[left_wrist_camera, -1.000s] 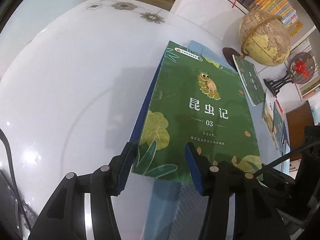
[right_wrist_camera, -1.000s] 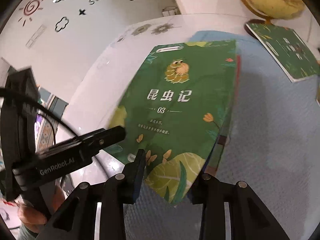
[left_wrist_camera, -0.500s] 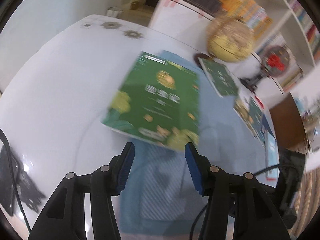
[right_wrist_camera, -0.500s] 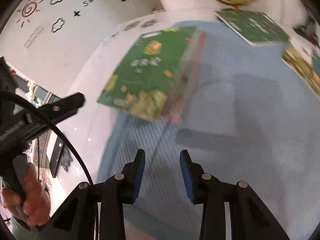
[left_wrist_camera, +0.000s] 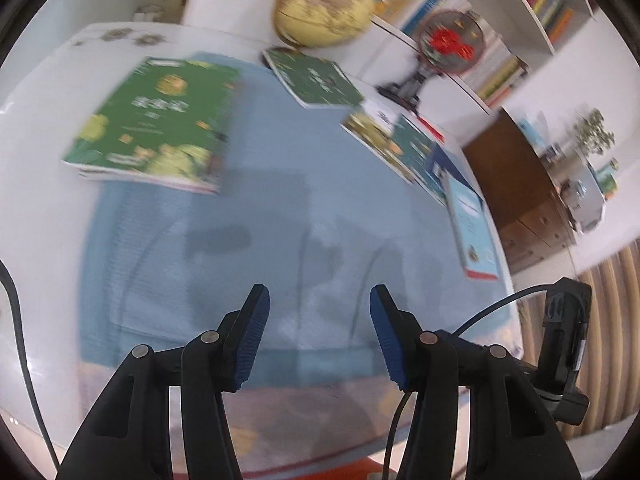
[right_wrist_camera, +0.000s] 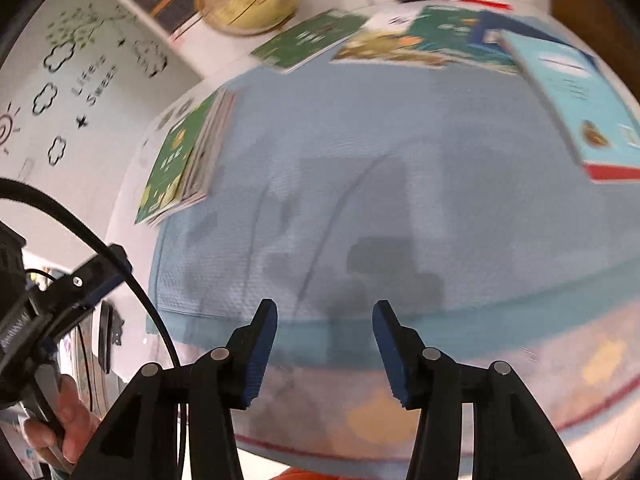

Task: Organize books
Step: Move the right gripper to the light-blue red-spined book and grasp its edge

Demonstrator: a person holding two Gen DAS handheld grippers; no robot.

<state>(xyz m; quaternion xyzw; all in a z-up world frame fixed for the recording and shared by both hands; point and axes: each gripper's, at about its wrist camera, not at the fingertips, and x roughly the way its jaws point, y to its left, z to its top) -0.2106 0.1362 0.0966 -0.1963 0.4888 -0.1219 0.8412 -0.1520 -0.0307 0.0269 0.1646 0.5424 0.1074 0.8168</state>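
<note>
- My left fingers (left_wrist_camera: 318, 322) stand part open with nothing between them, above the bare blue cloth (left_wrist_camera: 280, 220) near the worktop's front edge. If I drop them here they only pinch cloth and drag it, and every book on it shifts.
- My right fingers (right_wrist_camera: 324, 332) have just been opening and are also empty, over the same near stretch of cloth. The gap looks ample for one thin book; the risk is biting two overlapped covers at once.
- A black cable (right_wrist_camera: 120, 264) from the left tool swings low at my side. I judge it could snag a book corner as I reach across.
- The stack with the green insect book (left_wrist_camera: 154, 124) on top lies at the far left, half on the cloth and half on the white worktop (left_wrist_camera: 36, 128), its lower books fanned out to the side. A bump from the left tool would skew it further or nudge it towards the edge.
- On the right, the light-blue book (right_wrist_camera: 576, 96) lies next in reach, close to the worktop's right edge. A careless grab could push it off.
- Beyond it, several overlapping books (left_wrist_camera: 400, 140) and a lone green book (left_wrist_camera: 316, 80) lie just before the globe (left_wrist_camera: 324, 8) and a stand with a red ornament (left_wrist_camera: 448, 42). Overreaching there could knock either.
</note>
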